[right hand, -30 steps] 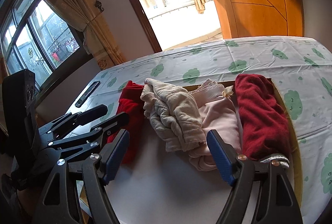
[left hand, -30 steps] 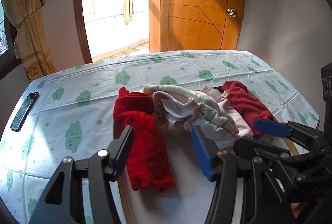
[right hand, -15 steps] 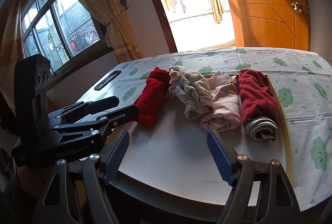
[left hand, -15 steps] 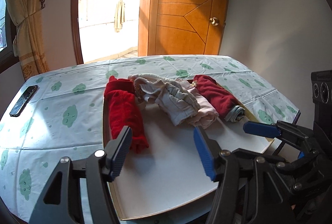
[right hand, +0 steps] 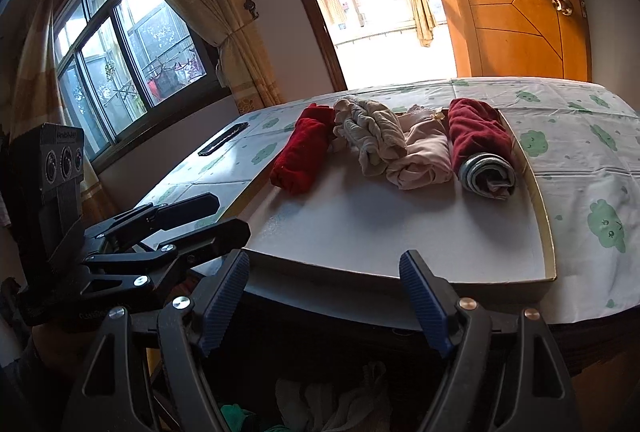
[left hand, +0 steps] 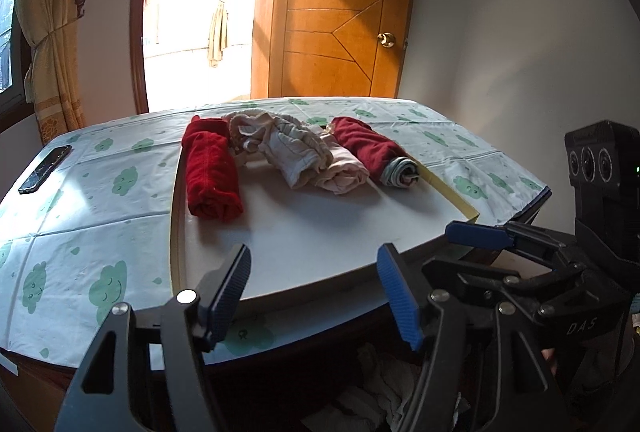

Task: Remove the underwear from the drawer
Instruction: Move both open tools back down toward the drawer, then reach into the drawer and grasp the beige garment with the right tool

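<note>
Rolled underwear (left hand: 304, 155) in a row on a white tray (left hand: 320, 232) on the desk (left hand: 100, 191).
Below the desk edge, more clothes in the dark open drawer (right hand: 320, 404). Left gripper (left hand: 316, 288) and right gripper (right hand: 324, 296) side by side at the near edge, both spread wide, holding nothing. Pulled back and lower than a second ago, away from the red roll (left hand: 212, 171). Phone (left hand: 45, 168) far left.

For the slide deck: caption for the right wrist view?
Open right claw faces four rolled underwear on a white tray.
</note>
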